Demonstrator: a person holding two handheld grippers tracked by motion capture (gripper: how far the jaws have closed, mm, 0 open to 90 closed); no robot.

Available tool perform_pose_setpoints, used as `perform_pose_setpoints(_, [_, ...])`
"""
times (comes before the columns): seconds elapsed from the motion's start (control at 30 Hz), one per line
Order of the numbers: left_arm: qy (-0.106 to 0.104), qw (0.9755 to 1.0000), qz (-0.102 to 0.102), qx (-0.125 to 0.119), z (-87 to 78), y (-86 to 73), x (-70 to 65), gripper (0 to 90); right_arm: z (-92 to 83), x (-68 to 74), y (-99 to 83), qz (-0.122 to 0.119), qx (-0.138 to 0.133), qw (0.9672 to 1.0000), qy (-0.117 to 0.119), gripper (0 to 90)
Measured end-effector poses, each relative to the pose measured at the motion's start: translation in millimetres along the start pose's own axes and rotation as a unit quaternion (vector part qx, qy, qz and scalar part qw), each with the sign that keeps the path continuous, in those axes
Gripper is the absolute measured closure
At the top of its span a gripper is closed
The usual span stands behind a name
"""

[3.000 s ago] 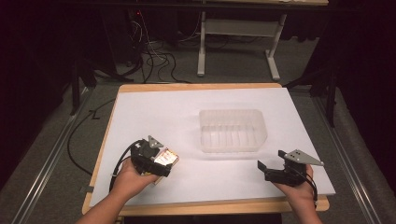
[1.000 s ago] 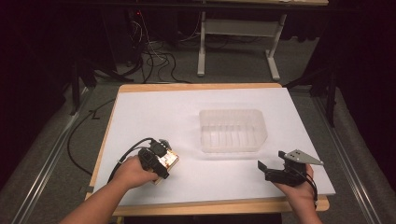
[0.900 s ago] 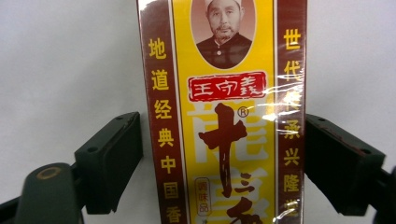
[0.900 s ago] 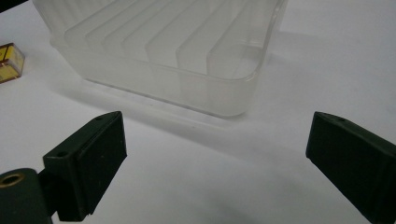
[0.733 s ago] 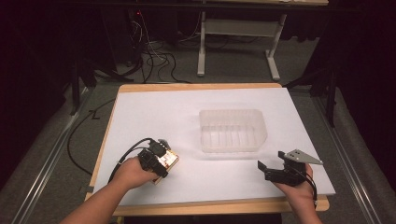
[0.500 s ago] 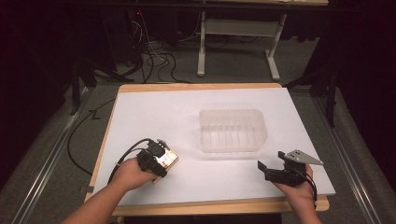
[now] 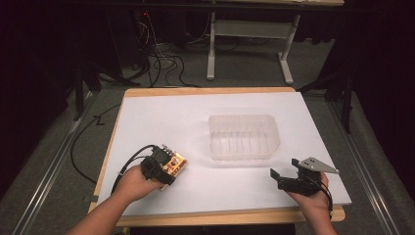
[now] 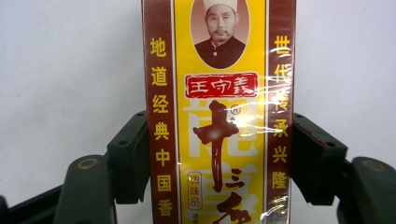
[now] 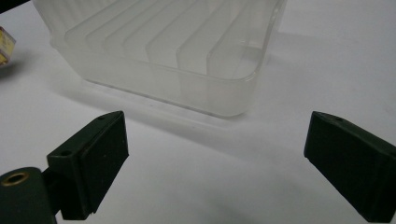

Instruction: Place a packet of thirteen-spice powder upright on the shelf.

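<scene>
Left gripper [image 8: 219,158] clamps a yellow box [image 8: 218,116] on the white table [image 7: 195,117], jaws just closed; right gripper [image 9: 219,163] gapes, empty, facing the clear bin [image 9: 187,51]

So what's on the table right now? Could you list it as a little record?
surface: white table
left gripper: jaws have just closed on the sides of the yellow and brown packet, which lies flat
right gripper: open, nothing between its jaws, aimed at the tub
clear plastic tub: ribbed inside, nothing in it, mid-table, apart from the packet
</scene>
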State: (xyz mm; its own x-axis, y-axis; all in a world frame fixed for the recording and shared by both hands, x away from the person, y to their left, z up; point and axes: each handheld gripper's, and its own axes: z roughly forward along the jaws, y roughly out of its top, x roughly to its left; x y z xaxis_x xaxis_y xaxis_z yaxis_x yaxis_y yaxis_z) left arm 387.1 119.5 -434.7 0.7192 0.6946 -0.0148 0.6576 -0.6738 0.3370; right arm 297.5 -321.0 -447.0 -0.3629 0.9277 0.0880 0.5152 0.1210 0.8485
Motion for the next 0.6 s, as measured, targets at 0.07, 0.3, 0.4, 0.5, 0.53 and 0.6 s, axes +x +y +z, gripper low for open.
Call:
perform_pose_setpoints(0.07, [-0.002, 1.0, 0.0, -0.004, -1.1, 0.1, -0.1, 32.7, -0.4, -0.3, 0.1, -0.001, -0.002, 1.0, -0.001, 6.8])
perform_pose_setpoints(0.3, [-0.006, 0.9973, -0.002, -0.073, -9.6, -4.8, -5.9, 32.7, -3.6, -2.5, 0.4, 0.007, -0.008, 0.9999, -0.002, 7.0])
perform_pose_setpoints(0.4, [-0.006, 0.9952, 0.003, -0.097, -10.9, -7.3, -7.8, 32.7, -5.2, -1.8, 0.2, 0.008, -0.013, 0.9999, 0.001, 7.8])
perform_pose_setpoints(0.5, [-0.006, 0.994, 0.006, -0.109, -10.6, -8.5, -9.4, 32.7, -4.7, -1.4, 0.3, 0.008, -0.015, 0.9998, 0.001, 7.9])
perform_pose_setpoints(0.53, [-0.005, 0.9928, 0.009, -0.119, -11.0, -9.7, -10.7, 32.7, -4.2, -0.9, 0.4, 0.009, -0.015, 0.9998, 0.001, 7.9])
perform_pose_setpoints(0.6, [-0.004, 0.991, 0.01, -0.133, -12.0, -11.4, -12.2, 32.7, -2.8, -0.4, 0.0, 0.007, -0.014, 0.9999, 0.003, 7.9])
